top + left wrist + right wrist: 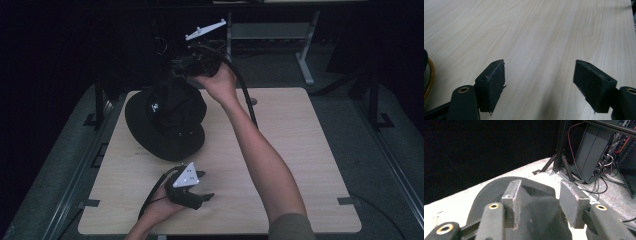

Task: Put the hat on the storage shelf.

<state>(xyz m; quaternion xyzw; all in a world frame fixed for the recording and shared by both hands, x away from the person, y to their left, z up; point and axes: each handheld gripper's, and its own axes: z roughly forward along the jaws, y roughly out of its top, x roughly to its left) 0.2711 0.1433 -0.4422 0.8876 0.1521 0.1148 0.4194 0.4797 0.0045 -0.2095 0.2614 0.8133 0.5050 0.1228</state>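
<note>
A black bucket hat [150, 127] lies on the back left of the pale wooden table [300, 150]. My right gripper [173, 81] points down over the hat's crown, held by a hand reaching from the right. In the right gripper view its jaws [540, 202] stand apart, with the dark crown [539, 222] bulging up between them and the brim [486, 191] spreading beyond. My left gripper [206, 185] rests low near the front edge, in front of the hat. In the left gripper view its jaws [539, 82] are wide apart over bare wood [536, 30].
A grey metal stand [300, 45] rises beyond the table's far edge. Dark frame posts flank the table on the left and right. Past the hat stands a black rack with wiring [596, 155]. A curved yellow-edged thing [431, 75] shows at the left gripper view's left border.
</note>
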